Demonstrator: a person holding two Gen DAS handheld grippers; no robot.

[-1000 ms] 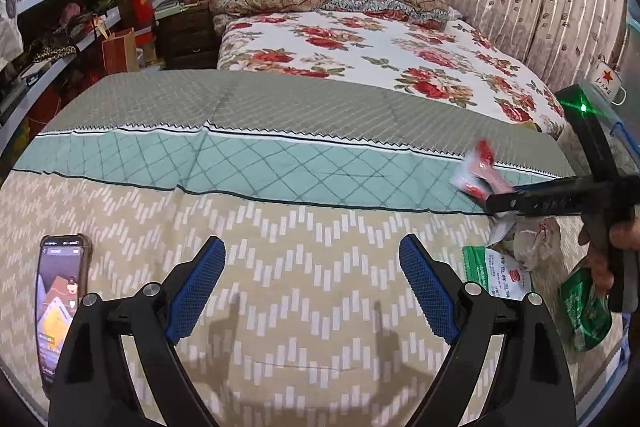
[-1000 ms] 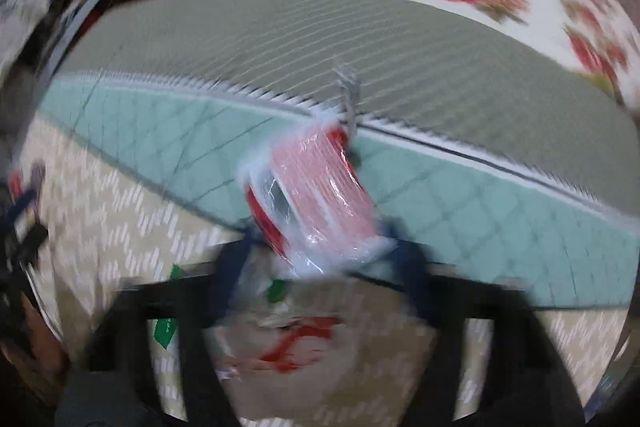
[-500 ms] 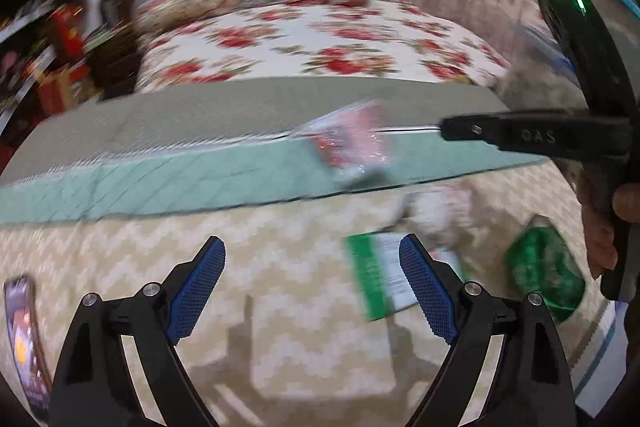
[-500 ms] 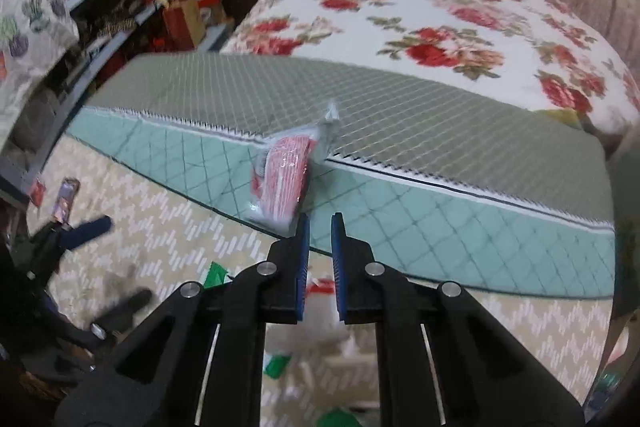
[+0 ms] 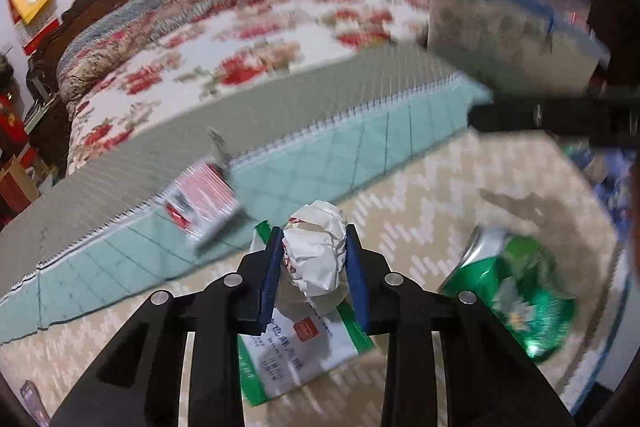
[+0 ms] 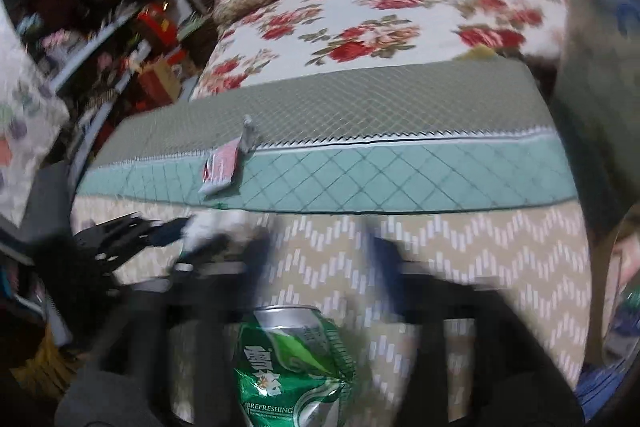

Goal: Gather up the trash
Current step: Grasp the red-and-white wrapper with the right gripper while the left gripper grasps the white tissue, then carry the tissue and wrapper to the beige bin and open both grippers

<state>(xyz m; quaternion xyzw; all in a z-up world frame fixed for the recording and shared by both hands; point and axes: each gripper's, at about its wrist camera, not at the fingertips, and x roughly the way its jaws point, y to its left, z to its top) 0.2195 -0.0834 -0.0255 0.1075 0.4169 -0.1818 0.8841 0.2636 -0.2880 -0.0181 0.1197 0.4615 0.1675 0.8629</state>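
Observation:
My left gripper (image 5: 314,267) is closing, and its blue pads press on a crumpled white paper ball (image 5: 316,251) just above the bedspread. Under it lies a green-and-white packet (image 5: 296,347). A crushed green can (image 5: 512,291) rests to the right; in the right wrist view the can (image 6: 292,367) sits low between my right gripper's arms. My right gripper (image 6: 320,251) is blurred and opening, with nothing between its fingertips. A red wrapper (image 6: 220,167) lies on the teal band, also seen in the left wrist view (image 5: 200,203).
A patterned bedspread (image 5: 440,195) covers the near surface, with a floral bed (image 6: 380,19) behind it. A grey container with a blue rim (image 5: 500,23) stands at the far right. A phone (image 5: 30,401) lies at the near left. Cluttered shelves (image 6: 100,27) line the left.
The right gripper let go of the red wrapper, which now lies on the teal band, then opened wide over the can. The left gripper swung right and closed on the paper ball.

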